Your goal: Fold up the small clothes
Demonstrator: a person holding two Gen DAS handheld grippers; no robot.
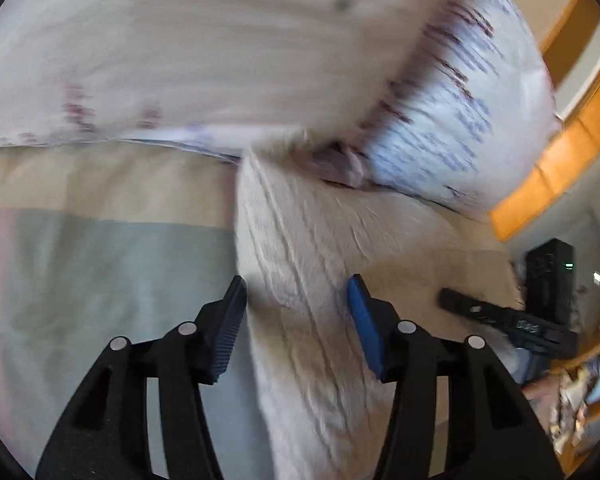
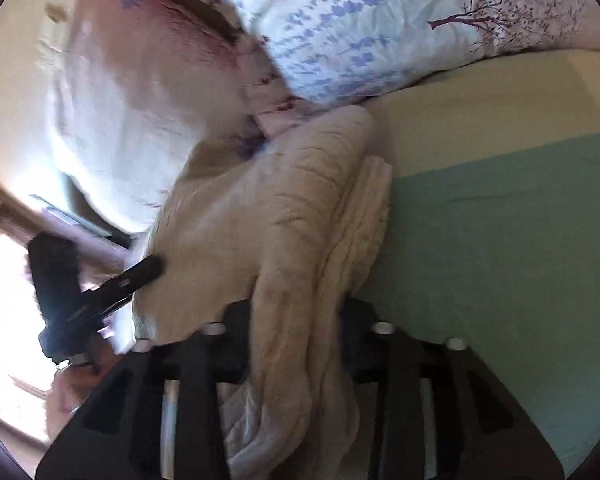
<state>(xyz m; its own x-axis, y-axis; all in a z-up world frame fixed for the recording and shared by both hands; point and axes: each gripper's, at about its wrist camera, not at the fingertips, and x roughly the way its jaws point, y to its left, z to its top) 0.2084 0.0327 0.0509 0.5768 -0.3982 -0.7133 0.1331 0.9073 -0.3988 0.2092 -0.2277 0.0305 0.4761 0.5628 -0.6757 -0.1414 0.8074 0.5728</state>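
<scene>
While its jaws stand apart over the cloth, the left gripper [image 1: 296, 320] holds nothing; the right gripper [image 2: 296, 320] has cream cloth [image 2: 276, 216] bunched between its fingers, seemingly clamped. The cloth lies rumpled and partly doubled on the bed [image 2: 520, 240], just below the pillows [image 2: 360, 40]. Folding looks underway: edges remain uneven, so smoothing and further folds are left.

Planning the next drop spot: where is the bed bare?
Bare: the green sheet beside the cream garment, below the floral pillow. Crowded: pillows meet the garment's far end; the left tool is at its other side.
</scene>
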